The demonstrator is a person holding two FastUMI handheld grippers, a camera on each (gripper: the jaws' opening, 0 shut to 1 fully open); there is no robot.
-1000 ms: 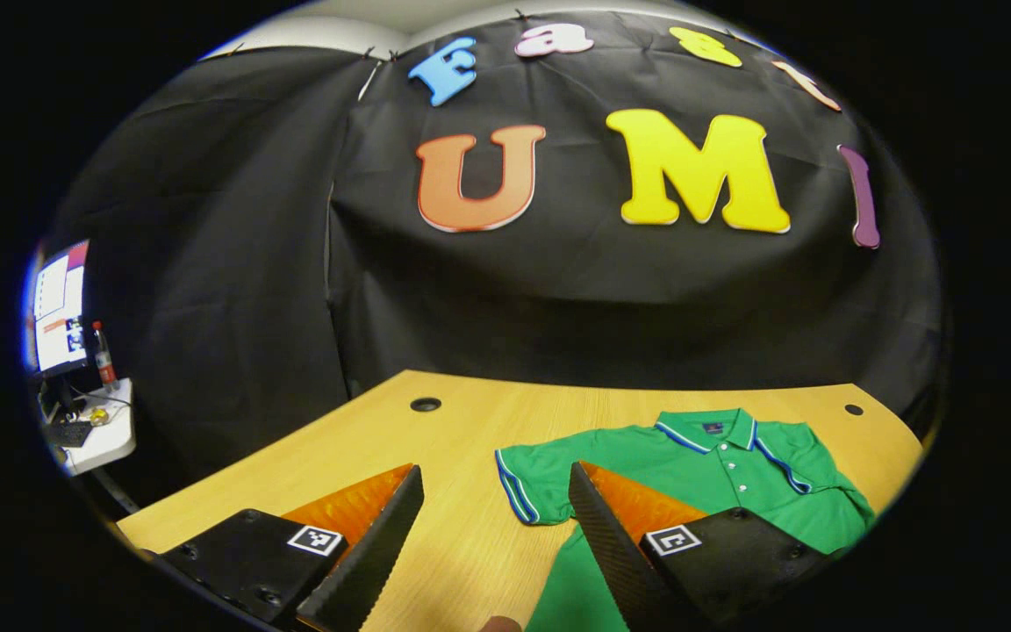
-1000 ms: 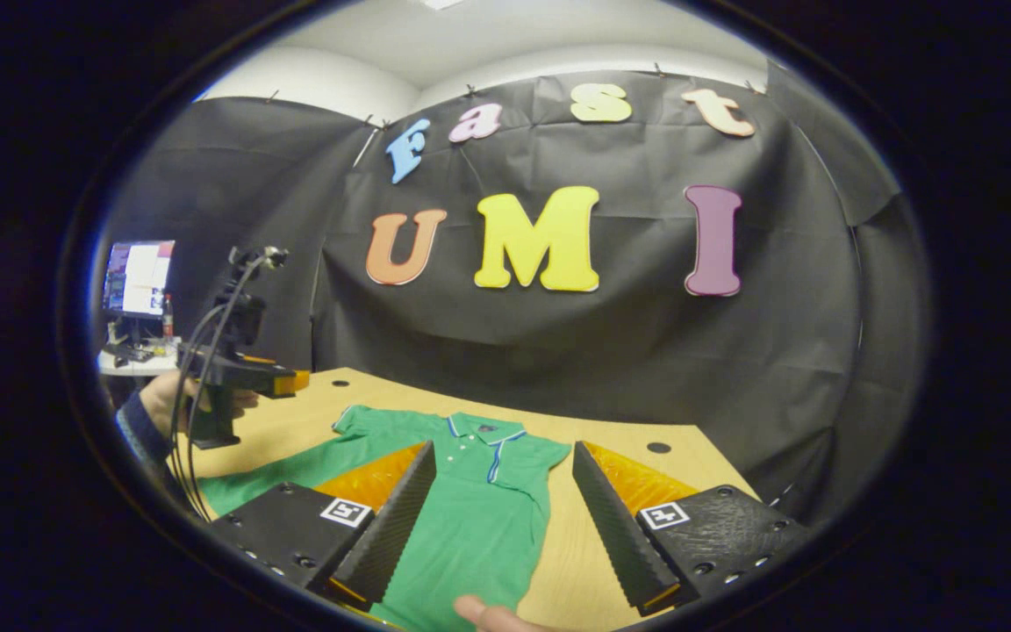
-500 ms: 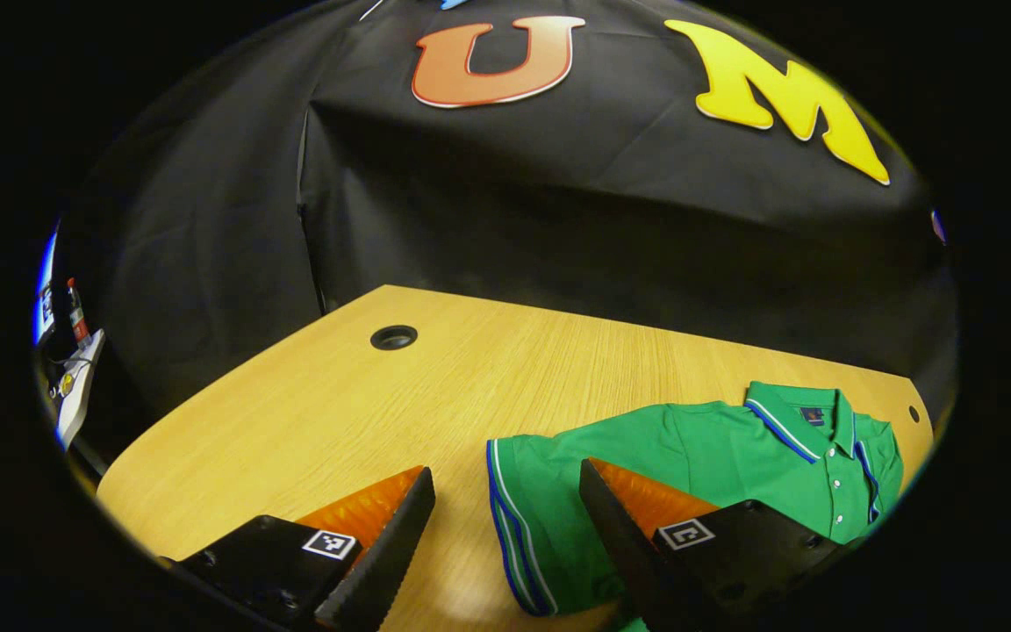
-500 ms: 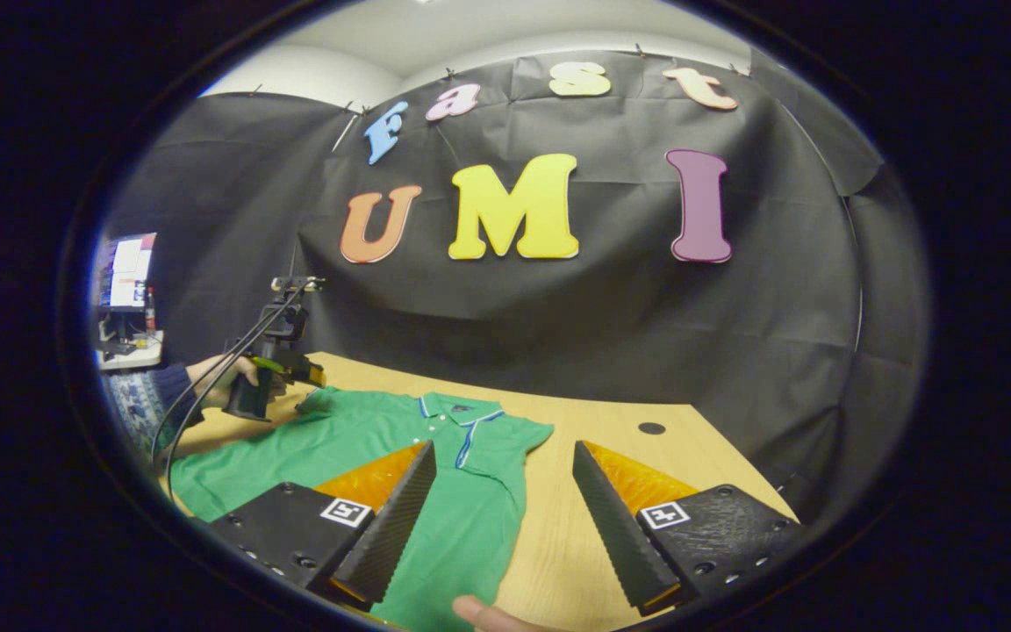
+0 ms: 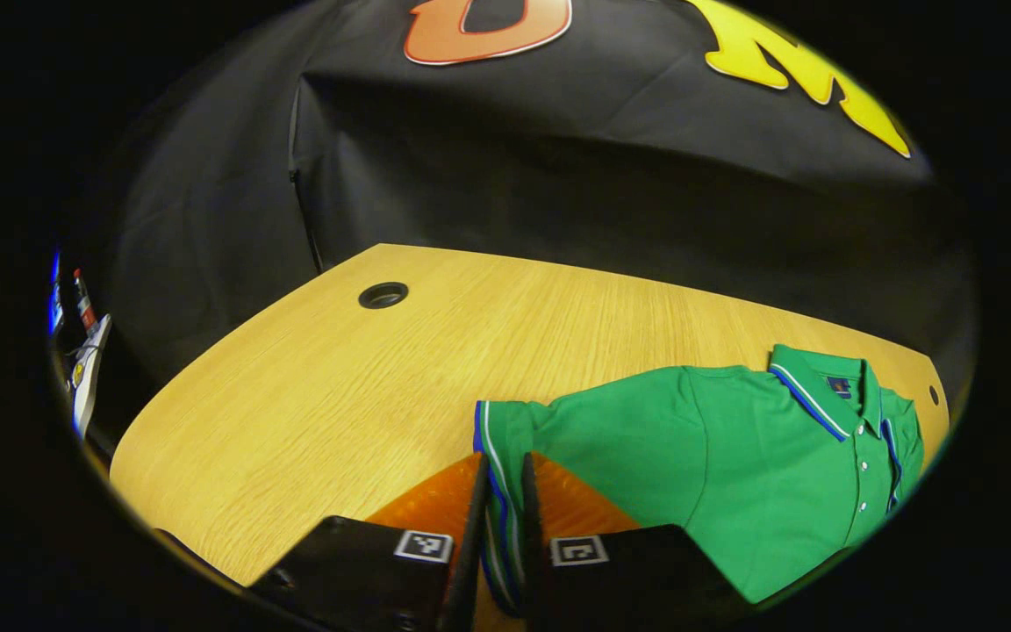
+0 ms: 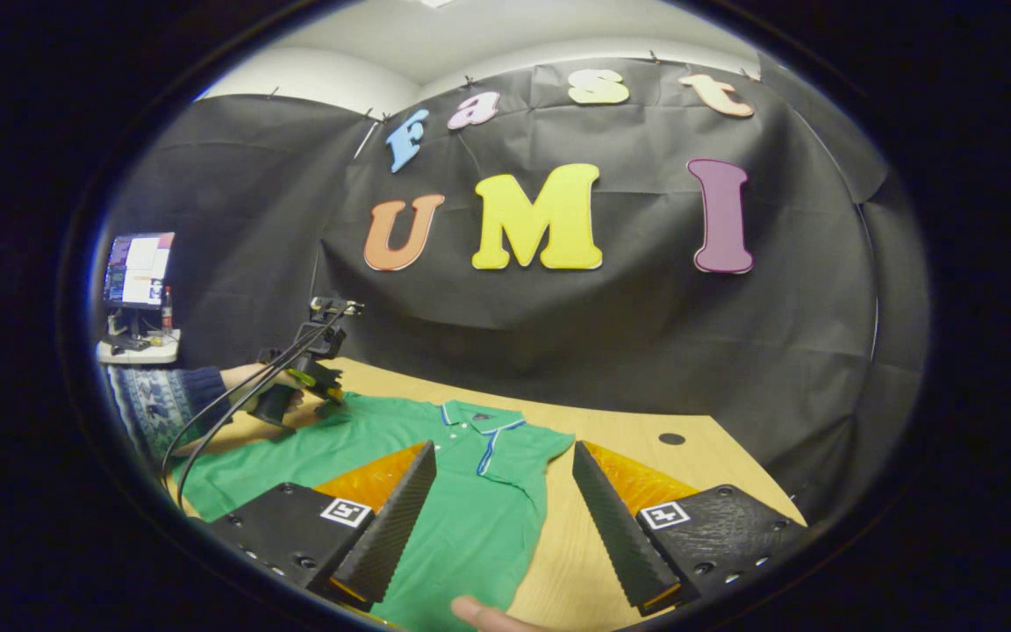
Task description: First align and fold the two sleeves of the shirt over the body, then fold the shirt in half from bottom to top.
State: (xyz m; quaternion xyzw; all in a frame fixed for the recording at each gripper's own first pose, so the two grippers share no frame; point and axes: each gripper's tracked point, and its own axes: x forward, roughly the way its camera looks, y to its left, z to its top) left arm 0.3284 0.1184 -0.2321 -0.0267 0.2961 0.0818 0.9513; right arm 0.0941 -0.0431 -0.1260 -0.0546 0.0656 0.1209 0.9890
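Observation:
A green polo shirt with blue-and-white trim lies flat on the wooden table, collar toward the wall. In the left gripper view my left gripper is shut on the striped cuff of the shirt's left sleeve. In the right gripper view the same shirt spreads out below my right gripper, which hovers open above the body and the right sleeve. Farther off, a hand holds the left gripper at the far sleeve.
Round cable holes sit in the table top. A side desk with a monitor and a bottle stands left, beyond the table. A sleeve of the person reaches in from the left. A fingertip shows at the bottom edge.
My left gripper has dropped to the left sleeve and shut on its cuff; it was open above the table before. The right gripper stays open, hovering with little shift.

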